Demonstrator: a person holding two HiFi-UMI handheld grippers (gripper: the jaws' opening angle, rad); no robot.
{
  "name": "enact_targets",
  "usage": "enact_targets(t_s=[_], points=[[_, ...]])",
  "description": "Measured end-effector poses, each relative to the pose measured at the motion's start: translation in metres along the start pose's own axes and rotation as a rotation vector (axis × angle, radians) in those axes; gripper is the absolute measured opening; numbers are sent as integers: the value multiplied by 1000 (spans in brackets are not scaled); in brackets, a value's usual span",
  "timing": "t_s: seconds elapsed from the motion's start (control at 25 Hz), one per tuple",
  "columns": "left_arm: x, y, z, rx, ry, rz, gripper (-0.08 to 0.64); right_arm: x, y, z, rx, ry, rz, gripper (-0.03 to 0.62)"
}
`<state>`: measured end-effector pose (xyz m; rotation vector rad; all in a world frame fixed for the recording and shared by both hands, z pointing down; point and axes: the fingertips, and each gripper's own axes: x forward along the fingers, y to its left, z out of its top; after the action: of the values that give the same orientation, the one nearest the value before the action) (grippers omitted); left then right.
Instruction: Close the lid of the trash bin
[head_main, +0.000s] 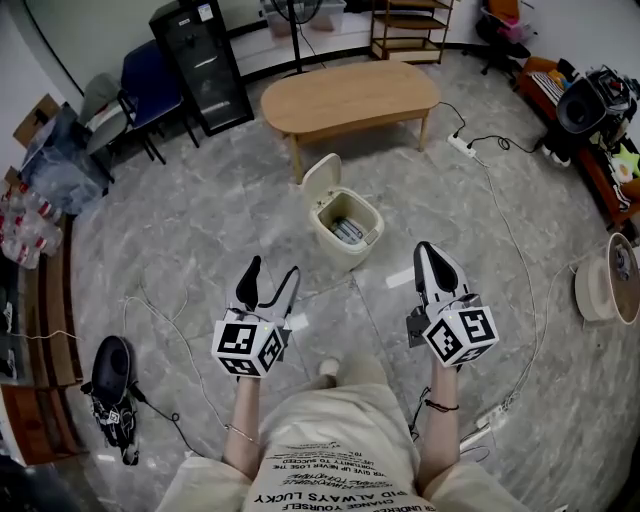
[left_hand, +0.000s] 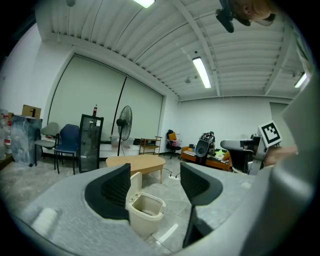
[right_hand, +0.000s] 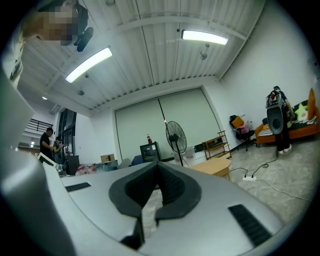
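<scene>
A small cream trash bin (head_main: 347, 227) stands on the grey floor ahead of me, its lid (head_main: 320, 178) tipped up and back at the far left side. Some items lie inside. In the left gripper view the trash bin (left_hand: 145, 212) shows between the jaws, lid (left_hand: 134, 184) upright. My left gripper (head_main: 270, 281) is held open, short of the bin and to its left, nothing between its fingers. My right gripper (head_main: 432, 262) is shut and empty, to the right of the bin. In the right gripper view the gripper (right_hand: 157, 186) has its pads pressed together.
A low wooden table (head_main: 350, 96) stands beyond the bin. A black cabinet (head_main: 202, 66) and chairs (head_main: 145, 95) are at the back left. A power strip with cables (head_main: 462, 146) runs along the right. A bag (head_main: 112, 392) lies at my left.
</scene>
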<state>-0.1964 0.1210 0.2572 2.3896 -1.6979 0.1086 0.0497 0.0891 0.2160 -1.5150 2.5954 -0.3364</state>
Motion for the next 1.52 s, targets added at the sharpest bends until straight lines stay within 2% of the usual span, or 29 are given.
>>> enact_targets(t_s=[0.36,0.72,1.16,1.32,1.52], points=[[39,-1,-9,-11,48,-14,299,20,-30,-10,11,42,-32,5],[120,26,-17,-8,114,4,299,96,-87,-25,27,97,-43,5],[244,74,-27,-19,226,81,299,214,-135,-66,62,270,57,5],[282,84,-39,-29,260,83,299,246,-144,-87,65,331,98,5],[325,95,-59,-3,308,94,301,282,-161,-113,54,381,113,5]])
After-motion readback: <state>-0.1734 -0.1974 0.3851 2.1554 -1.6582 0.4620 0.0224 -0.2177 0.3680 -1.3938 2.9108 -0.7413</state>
